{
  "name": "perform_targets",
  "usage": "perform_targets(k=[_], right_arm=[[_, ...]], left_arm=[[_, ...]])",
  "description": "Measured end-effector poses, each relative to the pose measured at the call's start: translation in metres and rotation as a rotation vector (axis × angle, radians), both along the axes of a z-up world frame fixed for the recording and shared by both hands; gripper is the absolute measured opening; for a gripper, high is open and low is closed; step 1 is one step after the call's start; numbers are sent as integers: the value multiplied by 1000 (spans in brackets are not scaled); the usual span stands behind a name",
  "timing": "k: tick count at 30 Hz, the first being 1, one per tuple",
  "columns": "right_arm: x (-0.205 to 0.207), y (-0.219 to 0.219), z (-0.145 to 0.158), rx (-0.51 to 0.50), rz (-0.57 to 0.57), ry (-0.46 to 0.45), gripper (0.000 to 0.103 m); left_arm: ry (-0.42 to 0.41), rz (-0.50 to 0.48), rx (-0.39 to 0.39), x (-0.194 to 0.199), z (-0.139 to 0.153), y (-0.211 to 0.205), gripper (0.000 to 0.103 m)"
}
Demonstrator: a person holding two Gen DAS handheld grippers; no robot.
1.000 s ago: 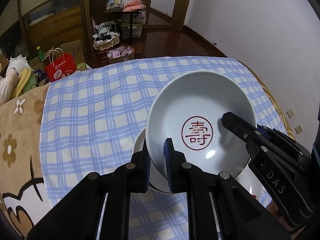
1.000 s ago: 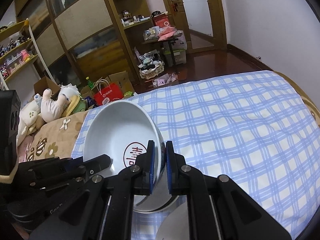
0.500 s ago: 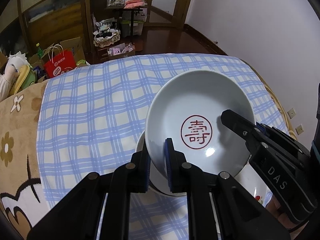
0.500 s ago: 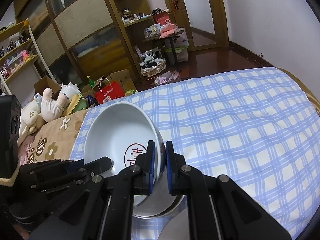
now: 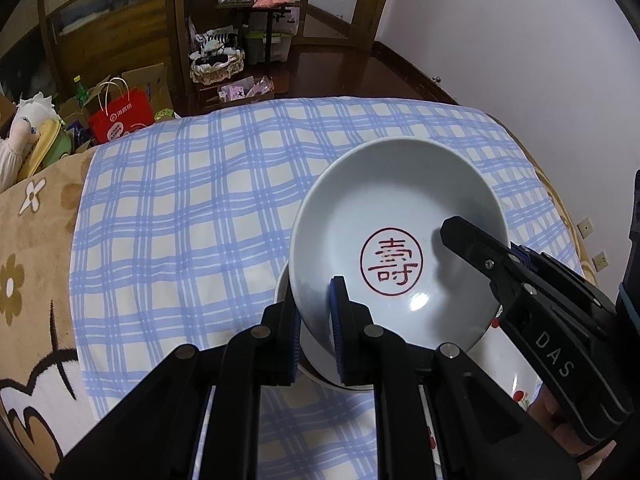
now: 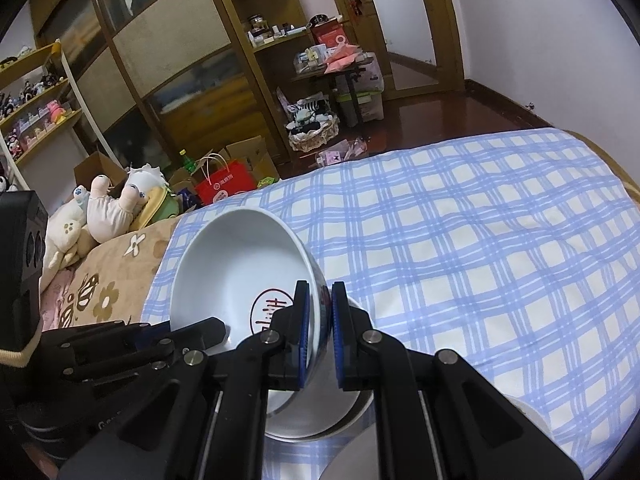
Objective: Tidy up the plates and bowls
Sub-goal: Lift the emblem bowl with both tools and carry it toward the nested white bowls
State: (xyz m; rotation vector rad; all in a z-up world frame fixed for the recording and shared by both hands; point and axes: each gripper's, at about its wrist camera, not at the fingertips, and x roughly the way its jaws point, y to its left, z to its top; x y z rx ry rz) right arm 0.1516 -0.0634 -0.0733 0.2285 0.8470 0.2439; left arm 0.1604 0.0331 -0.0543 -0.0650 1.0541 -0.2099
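Observation:
A white bowl (image 5: 400,216) with a red round stamp inside hangs tilted over the blue checked cloth (image 5: 192,216). My left gripper (image 5: 316,320) is shut on its near rim, one finger inside and one outside. My right gripper (image 6: 320,304) is shut on the opposite rim of the same bowl (image 6: 236,264). In the left wrist view one right finger reaches in over the bowl's right edge. Just beneath the held bowl, a second white bowl (image 6: 312,420) sits on the cloth, mostly hidden.
A white plate with red fruit marks (image 5: 516,390) lies at the near right, partly behind the right gripper. A brown flowered blanket (image 5: 32,264) covers the left side. Plush toys (image 6: 108,208), a red bag (image 5: 120,120) and shelves stand beyond the bed's far edge.
Both grippers stay shut on the bowl, and it has hardly shifted over the cloth.

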Motion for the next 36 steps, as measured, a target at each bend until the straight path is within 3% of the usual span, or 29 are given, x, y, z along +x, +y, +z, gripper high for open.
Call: perform_targets(k=[20,36], right_arm=[[-8,-7,-42,-14,-26,161,11],[-1,-10,-48,-30,-29,181,11]], left_arm=[[109,-19,-1,-1,-28,-7,14],[160,-30,1,7,-44,-10,14]])
